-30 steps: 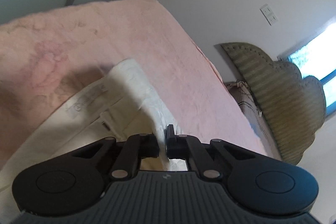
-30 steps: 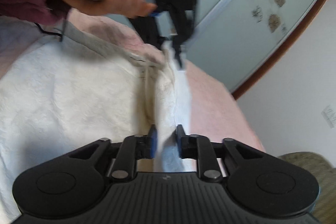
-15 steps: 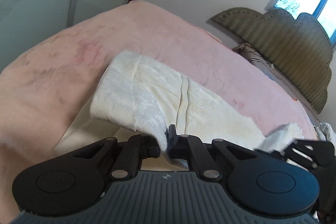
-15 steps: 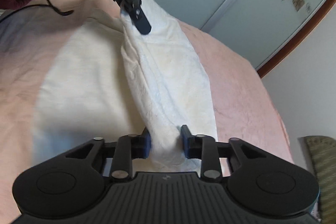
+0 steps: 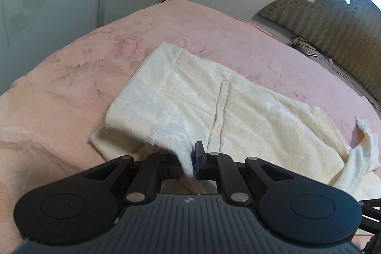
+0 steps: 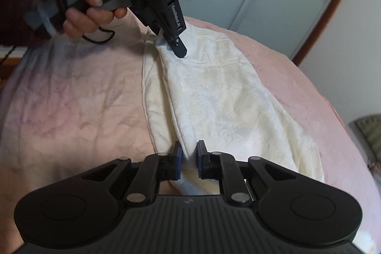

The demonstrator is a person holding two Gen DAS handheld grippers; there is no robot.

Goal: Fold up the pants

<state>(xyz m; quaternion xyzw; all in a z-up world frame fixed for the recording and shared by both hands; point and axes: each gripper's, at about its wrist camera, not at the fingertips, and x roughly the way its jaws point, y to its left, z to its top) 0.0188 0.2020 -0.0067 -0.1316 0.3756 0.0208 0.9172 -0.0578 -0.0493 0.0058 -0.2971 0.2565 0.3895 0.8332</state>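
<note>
Left tool [image 5: 189, 162]: jaws opening, cream pants [image 5: 214, 106] edge still pinched between them.
Right tool [image 6: 189, 162]: jaws closing on pants fold.
Pants: spread ahead of both tools on pink bed [image 5: 71, 87].

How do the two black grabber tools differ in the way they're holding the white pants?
The left gripper has cloth pinched in a narrow gap, its jaws opening; the right gripper stands wider around a thicker fold, its jaws closing. The left gripper holds the pants at the far end, the right gripper at the near end. Both are black, hand-held, and angled down over the pink blanket.
</note>
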